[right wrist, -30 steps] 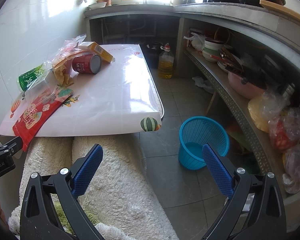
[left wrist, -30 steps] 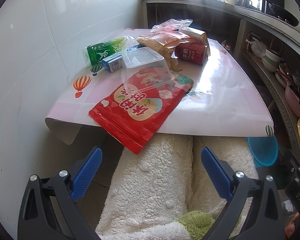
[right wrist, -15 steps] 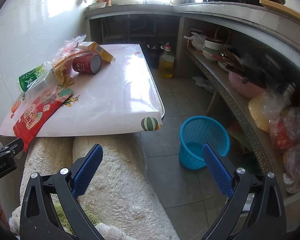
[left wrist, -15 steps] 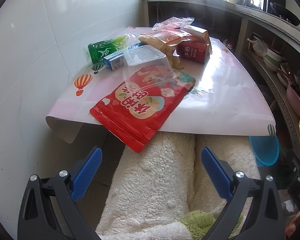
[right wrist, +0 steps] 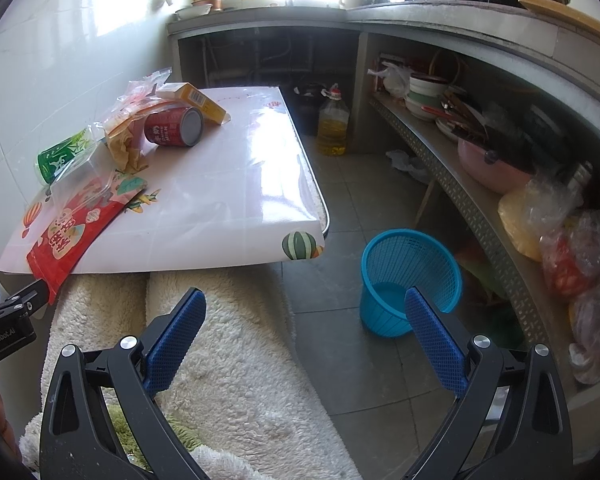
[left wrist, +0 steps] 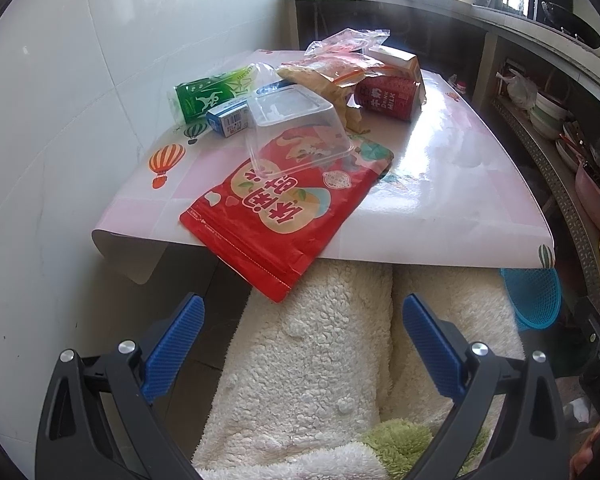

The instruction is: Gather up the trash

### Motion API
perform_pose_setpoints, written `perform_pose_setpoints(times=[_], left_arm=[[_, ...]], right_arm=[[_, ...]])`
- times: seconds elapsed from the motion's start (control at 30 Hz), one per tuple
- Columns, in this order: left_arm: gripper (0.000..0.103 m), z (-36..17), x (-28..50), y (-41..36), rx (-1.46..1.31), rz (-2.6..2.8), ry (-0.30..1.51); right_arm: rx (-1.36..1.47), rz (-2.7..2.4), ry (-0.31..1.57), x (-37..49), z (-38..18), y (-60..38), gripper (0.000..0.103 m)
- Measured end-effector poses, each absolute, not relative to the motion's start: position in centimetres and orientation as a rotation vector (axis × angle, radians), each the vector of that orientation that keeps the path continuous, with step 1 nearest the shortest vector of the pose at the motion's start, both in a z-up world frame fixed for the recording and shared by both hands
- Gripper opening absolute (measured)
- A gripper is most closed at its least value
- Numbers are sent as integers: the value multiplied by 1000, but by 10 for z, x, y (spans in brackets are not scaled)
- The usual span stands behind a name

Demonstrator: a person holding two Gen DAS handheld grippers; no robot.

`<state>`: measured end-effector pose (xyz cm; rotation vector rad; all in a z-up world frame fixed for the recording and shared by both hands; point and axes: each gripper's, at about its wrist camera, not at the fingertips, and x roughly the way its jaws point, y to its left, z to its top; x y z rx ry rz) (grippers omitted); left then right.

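Trash lies on the left part of a low table (left wrist: 452, 184) (right wrist: 228, 200): a red snack bag (left wrist: 276, 216) (right wrist: 68, 236) overhanging the near edge, a clear plastic tub (left wrist: 296, 128) upside down on it, a green packet (left wrist: 208, 96), a small blue carton (left wrist: 230, 118), a red milk can (left wrist: 388, 98) (right wrist: 174, 126) on its side, crumpled wrappers (left wrist: 336, 68) and a yellow box (right wrist: 192, 102). A blue mesh bin (right wrist: 408, 276) (left wrist: 534, 298) stands on the floor to the right. My left gripper (left wrist: 300, 340) is open and empty, below the table edge. My right gripper (right wrist: 304, 332) is open and empty.
My fluffy white-clad legs (left wrist: 320, 360) sit under the table's near edge. A tiled wall (left wrist: 60, 120) borders the left. Concrete shelves (right wrist: 480, 184) with bowls, a pink pot and bags line the right. An oil bottle (right wrist: 332, 124) stands on the floor behind the table.
The left gripper has drifted slightly, so the table scene sits a little higher and nearer in its view. The right view is nearly unchanged. Both grippers stay open.
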<state>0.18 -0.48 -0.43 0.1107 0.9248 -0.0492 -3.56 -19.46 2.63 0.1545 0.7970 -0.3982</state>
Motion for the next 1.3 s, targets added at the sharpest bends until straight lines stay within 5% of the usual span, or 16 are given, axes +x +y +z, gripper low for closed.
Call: perform_pose_setpoints(times=[1.3], left_arm=[[97, 23, 106, 66, -123, -184, 764]], right_arm=[[218, -120, 789, 65, 19, -204, 95]])
